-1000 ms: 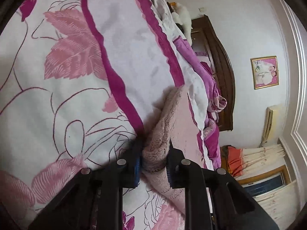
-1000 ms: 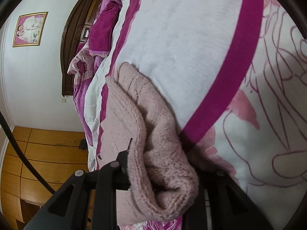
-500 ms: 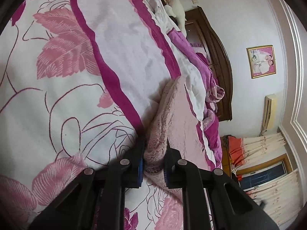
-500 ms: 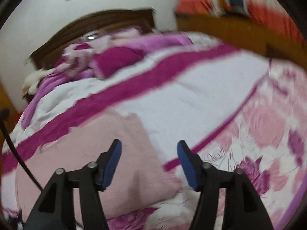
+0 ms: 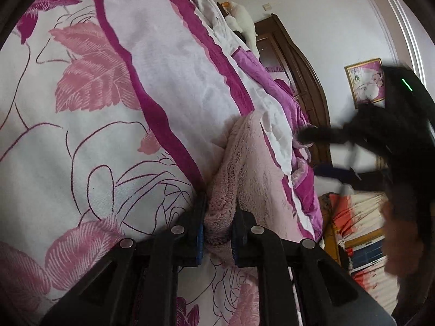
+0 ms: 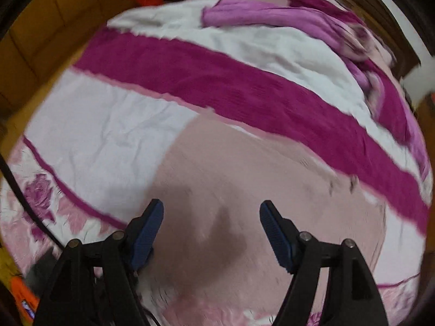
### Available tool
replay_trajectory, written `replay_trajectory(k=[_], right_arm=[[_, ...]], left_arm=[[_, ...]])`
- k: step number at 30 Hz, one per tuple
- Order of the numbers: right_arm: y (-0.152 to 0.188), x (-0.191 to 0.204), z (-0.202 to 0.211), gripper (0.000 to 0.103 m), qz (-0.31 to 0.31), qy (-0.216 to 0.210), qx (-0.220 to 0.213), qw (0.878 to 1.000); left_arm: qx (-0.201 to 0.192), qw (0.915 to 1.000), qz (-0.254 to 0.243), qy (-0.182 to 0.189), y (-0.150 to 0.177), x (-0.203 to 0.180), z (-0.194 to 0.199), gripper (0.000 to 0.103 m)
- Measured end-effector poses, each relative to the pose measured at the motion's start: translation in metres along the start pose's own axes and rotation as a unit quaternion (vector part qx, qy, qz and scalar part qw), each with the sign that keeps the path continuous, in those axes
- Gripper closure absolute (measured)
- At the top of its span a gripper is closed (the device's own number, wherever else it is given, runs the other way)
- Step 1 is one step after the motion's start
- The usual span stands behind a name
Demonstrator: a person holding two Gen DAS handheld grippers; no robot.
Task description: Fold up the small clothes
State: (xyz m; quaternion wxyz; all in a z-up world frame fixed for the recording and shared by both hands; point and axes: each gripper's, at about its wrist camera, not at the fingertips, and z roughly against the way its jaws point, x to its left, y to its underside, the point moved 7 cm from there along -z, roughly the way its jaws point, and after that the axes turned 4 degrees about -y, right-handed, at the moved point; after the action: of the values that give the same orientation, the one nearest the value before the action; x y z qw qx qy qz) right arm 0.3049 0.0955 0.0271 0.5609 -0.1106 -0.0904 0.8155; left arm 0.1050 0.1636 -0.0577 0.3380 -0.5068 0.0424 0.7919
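Observation:
A pale pink knitted garment (image 5: 239,168) lies on the bed. My left gripper (image 5: 217,233) is shut on a bunched edge of it, low against the cover. In the right wrist view the pink garment (image 6: 244,190) spreads flat below. My right gripper (image 6: 212,225) hovers above it, pointing steeply down, its jaws opening with nothing between them. The right gripper (image 5: 326,152) also shows blurred at the right of the left wrist view, held by a hand (image 5: 399,231).
The bed cover (image 6: 108,125) is white with magenta stripes and pink flowers. A purple blanket (image 6: 285,19) is bunched near the dark wooden headboard (image 5: 304,76). A framed picture (image 5: 367,81) hangs on the wall. Wooden floor (image 6: 40,40) runs beside the bed.
My right gripper let go of the pink garment, opened, rose and swung over it, rolling around. It now appears in the left wrist view. My left gripper kept its grip.

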Motion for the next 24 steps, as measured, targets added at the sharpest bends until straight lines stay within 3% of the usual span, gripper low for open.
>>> replay_trajectory(k=[5,7,11,14,17,19,24], right_arm=[[-0.027,0.033,-0.053,0.029,0.012,0.044,0.051,0.998],[-0.033,0.039,-0.072,0.042,0.009,0.071,0.065,0.995],[-0.039,0.044,-0.097,0.044,-0.002,0.108,0.086,0.990],[-0.042,0.036,-0.106,0.047,-0.010,0.157,0.087,0.984],[-0.037,0.023,-0.112,0.062,-0.009,0.234,0.088,0.968],[-0.035,0.020,-0.113,0.074,-0.010,0.245,0.086,0.966],[-0.036,0.015,-0.109,0.083,-0.012,0.232,0.076,0.970]], left_arm=[[-0.005,1.0000,0.000,-0.002,0.001,0.001,0.000,0.103],[-0.006,1.0000,-0.002,-0.005,0.002,0.000,0.000,0.103],[-0.003,1.0000,0.006,-0.003,0.002,0.002,0.000,0.103],[-0.002,1.0000,0.007,-0.005,0.003,0.002,0.000,0.103],[-0.001,0.9999,0.008,-0.007,0.003,0.001,-0.001,0.103],[0.004,0.9999,0.015,-0.003,0.003,0.002,-0.001,0.103],[0.020,0.9997,0.016,0.006,-0.001,0.001,-0.004,0.103]])
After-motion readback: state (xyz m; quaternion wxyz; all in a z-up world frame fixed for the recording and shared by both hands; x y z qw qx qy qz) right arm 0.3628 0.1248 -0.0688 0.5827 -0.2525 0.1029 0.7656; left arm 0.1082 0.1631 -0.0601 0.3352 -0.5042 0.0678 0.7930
